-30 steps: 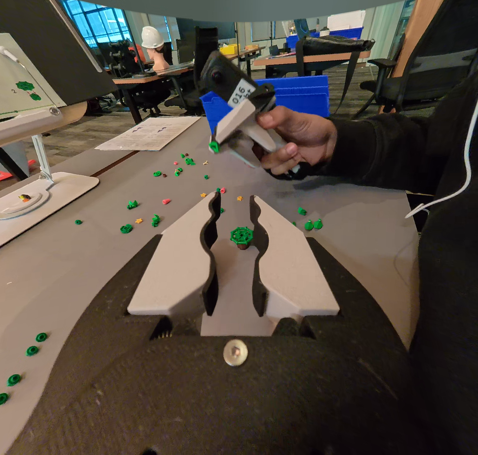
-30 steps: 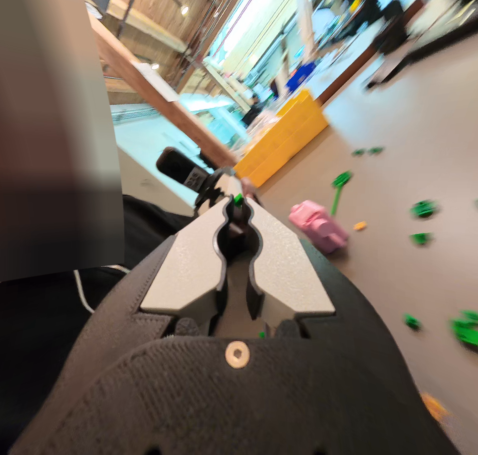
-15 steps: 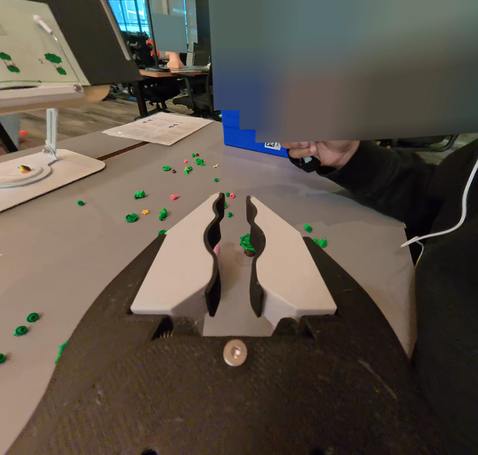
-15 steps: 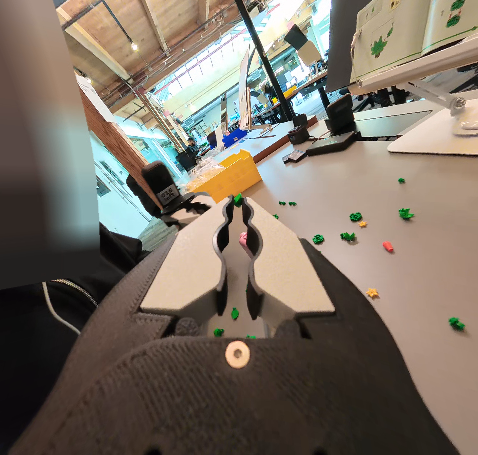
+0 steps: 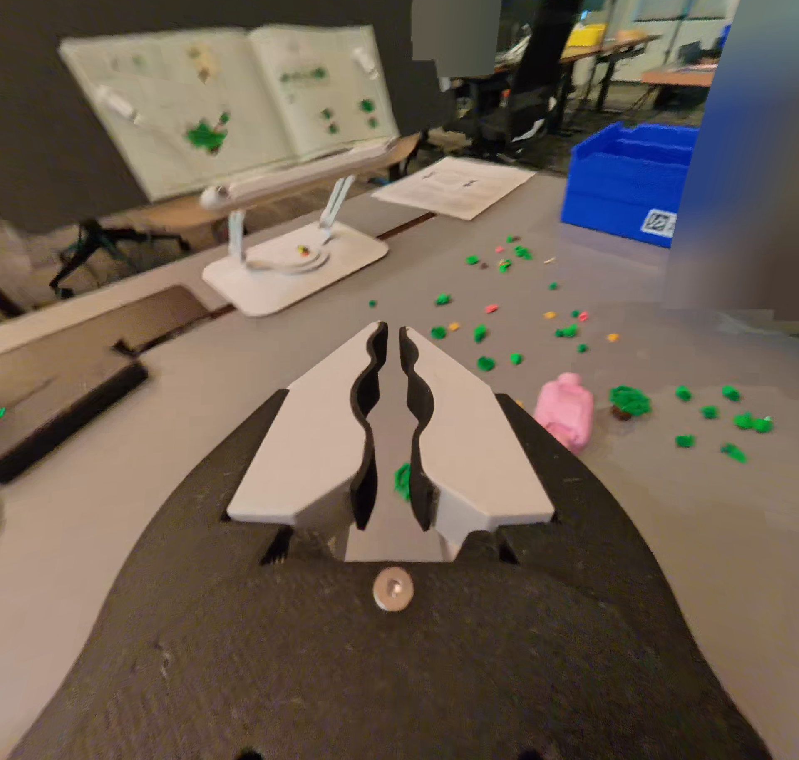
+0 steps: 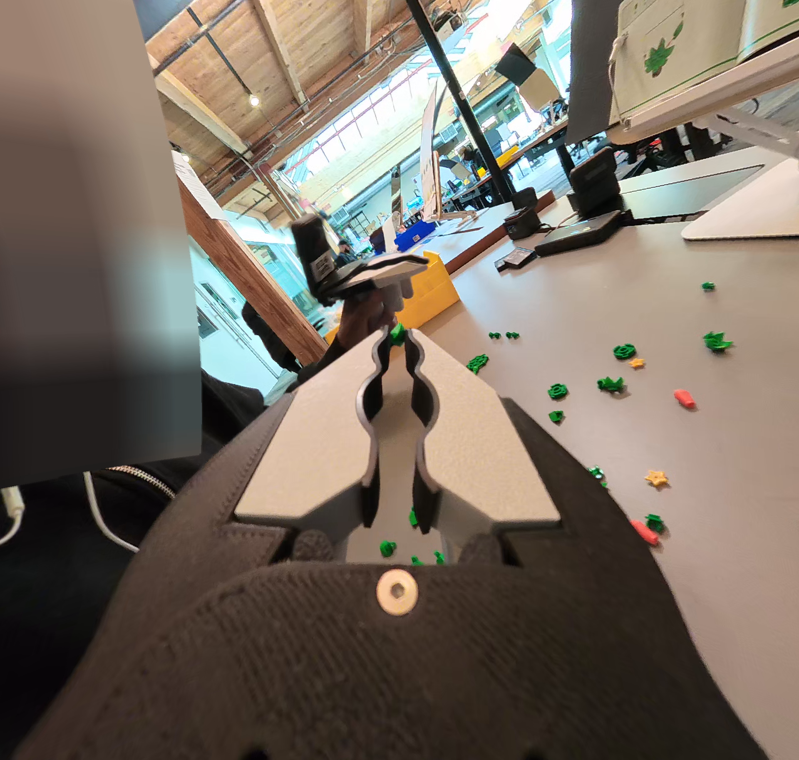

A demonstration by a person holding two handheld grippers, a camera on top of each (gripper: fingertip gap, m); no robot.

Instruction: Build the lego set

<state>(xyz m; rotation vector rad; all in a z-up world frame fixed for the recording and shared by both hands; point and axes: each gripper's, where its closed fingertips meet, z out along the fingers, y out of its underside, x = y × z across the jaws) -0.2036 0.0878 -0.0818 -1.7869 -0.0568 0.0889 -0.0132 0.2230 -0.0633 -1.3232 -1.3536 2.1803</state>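
Note:
My right gripper [image 6: 397, 338] is shut on a small green piece [image 6: 397, 332] at its fingertips, held above the grey table [image 6: 562, 307]. My left gripper [image 5: 392, 329] is closed to a thin gap with nothing between its tips, raised over the table; it also shows in the right wrist view [image 6: 389, 269], held by a hand. To its right lie a pink piece [image 5: 564, 415] and a round green leaf piece on a brown stem [image 5: 629, 402]. Several small green, yellow and red pieces [image 5: 484, 363] are scattered across the table. The open instruction booklet [image 5: 233, 104] stands on a white stand [image 5: 298, 272].
A blue bin [image 5: 627, 181] and a paper sheet [image 5: 454, 184] lie at the far right. A black flat device [image 5: 65, 415] lies at the left. A yellow bin [image 6: 432, 294] stands at the table's far end, with black boxes [image 6: 579, 229] near the stand's base.
My left gripper has swung left toward the booklet and its jaws have narrowed; the leaf piece that was between its fingers now lies to its right. The right gripper stays shut on the green piece.

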